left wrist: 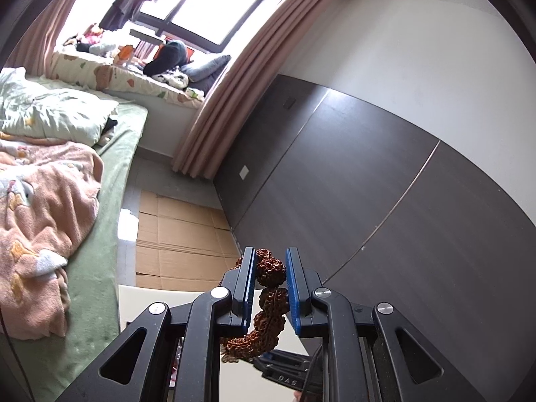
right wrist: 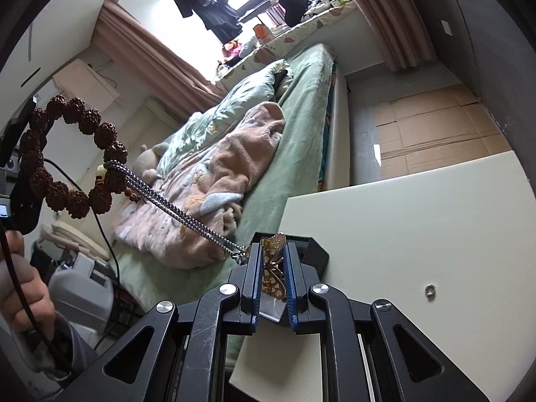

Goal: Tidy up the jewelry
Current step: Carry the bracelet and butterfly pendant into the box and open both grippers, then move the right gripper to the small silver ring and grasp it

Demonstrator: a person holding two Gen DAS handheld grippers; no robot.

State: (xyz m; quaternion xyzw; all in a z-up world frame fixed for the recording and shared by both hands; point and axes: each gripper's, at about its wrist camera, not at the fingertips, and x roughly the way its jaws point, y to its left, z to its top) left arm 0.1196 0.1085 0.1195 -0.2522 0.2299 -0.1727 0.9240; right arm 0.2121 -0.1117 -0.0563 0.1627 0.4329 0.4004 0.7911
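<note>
My left gripper (left wrist: 270, 261) is shut on a brown rough-bead bracelet (left wrist: 268, 301) and holds it in the air; the bracelet's loop (right wrist: 70, 154) also shows at the left of the right wrist view. My right gripper (right wrist: 273, 254) is shut on a gold butterfly pendant (right wrist: 273, 269). Its silver chain (right wrist: 174, 207) runs taut up to the bracelet and seems tangled with it. A black jewelry box (right wrist: 313, 251) sits on the cream table (right wrist: 418, 227) just behind the right fingertips.
A small silver ring (right wrist: 429, 290) lies on the table at the right. A bed (right wrist: 294, 140) with blankets is beside the table. Cardboard sheets (left wrist: 177, 234) cover the floor by a dark wall panel (left wrist: 385, 184).
</note>
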